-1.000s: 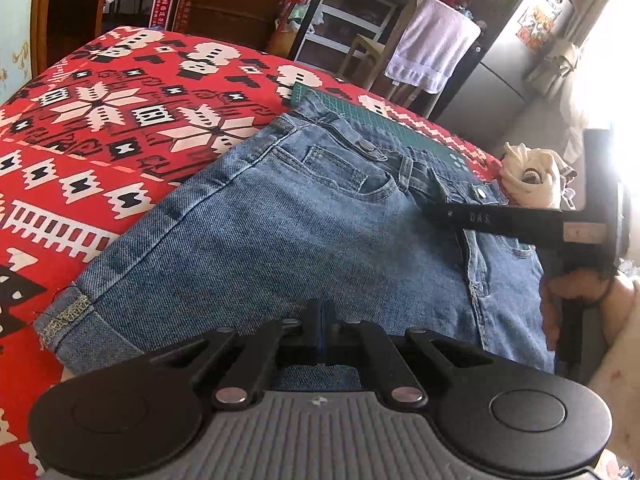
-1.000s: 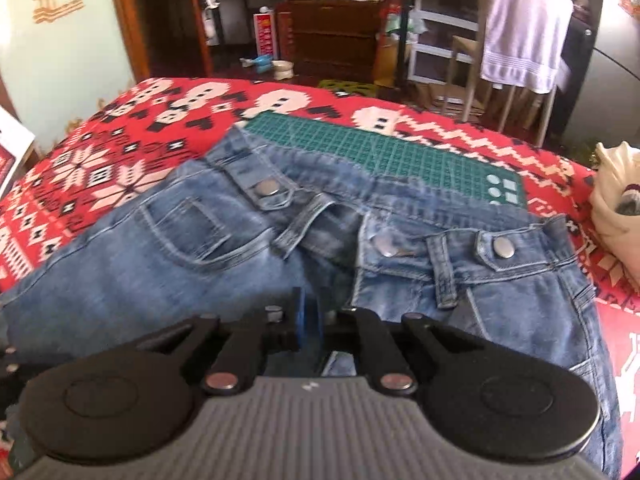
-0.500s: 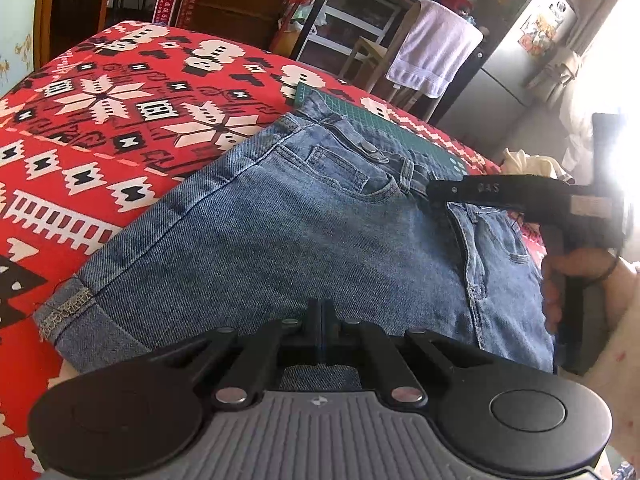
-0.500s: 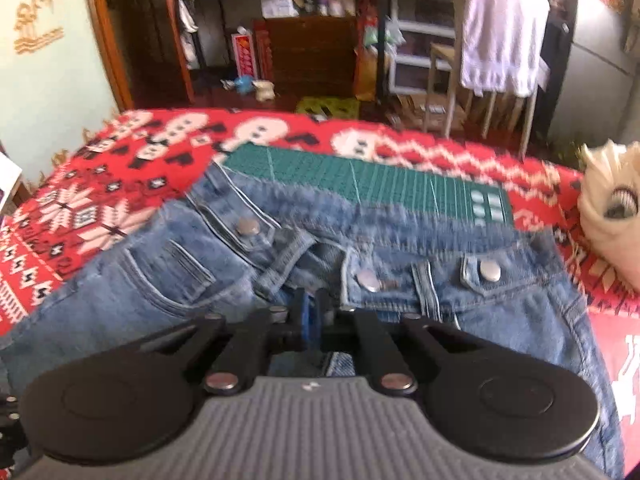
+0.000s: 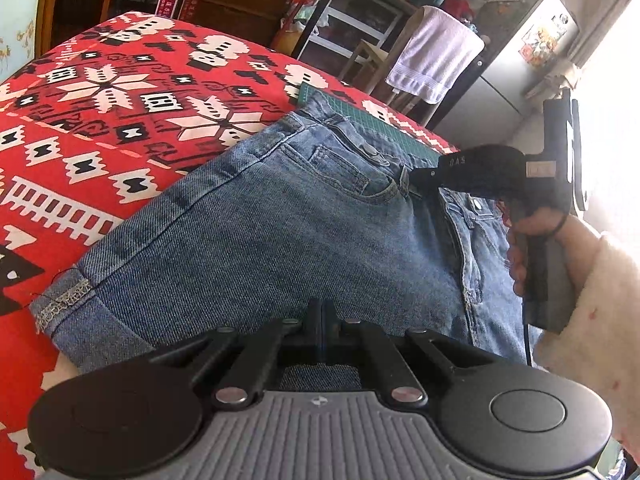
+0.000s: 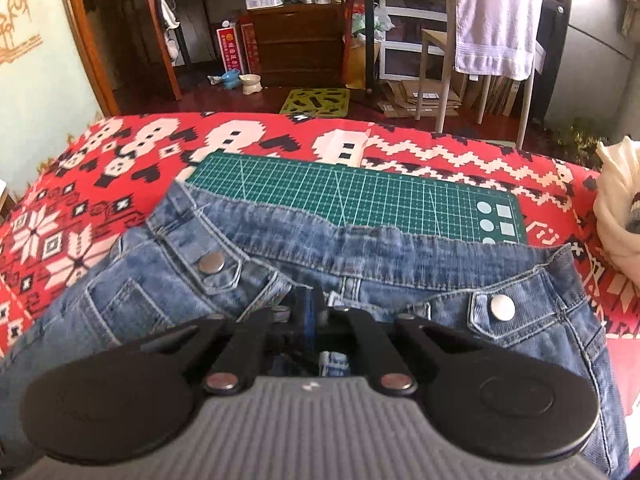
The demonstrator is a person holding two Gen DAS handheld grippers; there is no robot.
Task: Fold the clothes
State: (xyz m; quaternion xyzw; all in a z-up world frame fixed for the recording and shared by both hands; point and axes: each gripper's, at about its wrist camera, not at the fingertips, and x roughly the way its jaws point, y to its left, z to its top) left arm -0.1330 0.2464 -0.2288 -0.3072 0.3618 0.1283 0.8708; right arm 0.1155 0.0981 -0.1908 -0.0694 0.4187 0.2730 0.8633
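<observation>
While one denim shorts (image 5: 280,232) lies flat, two hand-held grippers (image 5: 322,312) (image 6: 308,308) pinch it.

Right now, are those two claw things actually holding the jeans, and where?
Both are shut on the denim shorts: left gripper pinches the crotch edge, right gripper the waistband by the fly.

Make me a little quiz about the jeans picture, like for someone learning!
1. True or false: the denim shorts lie partly over the green cutting mat.
2. What hangs on the chair behind the bed? A) a pale towel B) a red coat C) a black bag
3. Fill in: both the left claw and the right claw are pinched ____ on the denim.

Key: 1 true. 2 A, the towel. 3 shut.
</observation>
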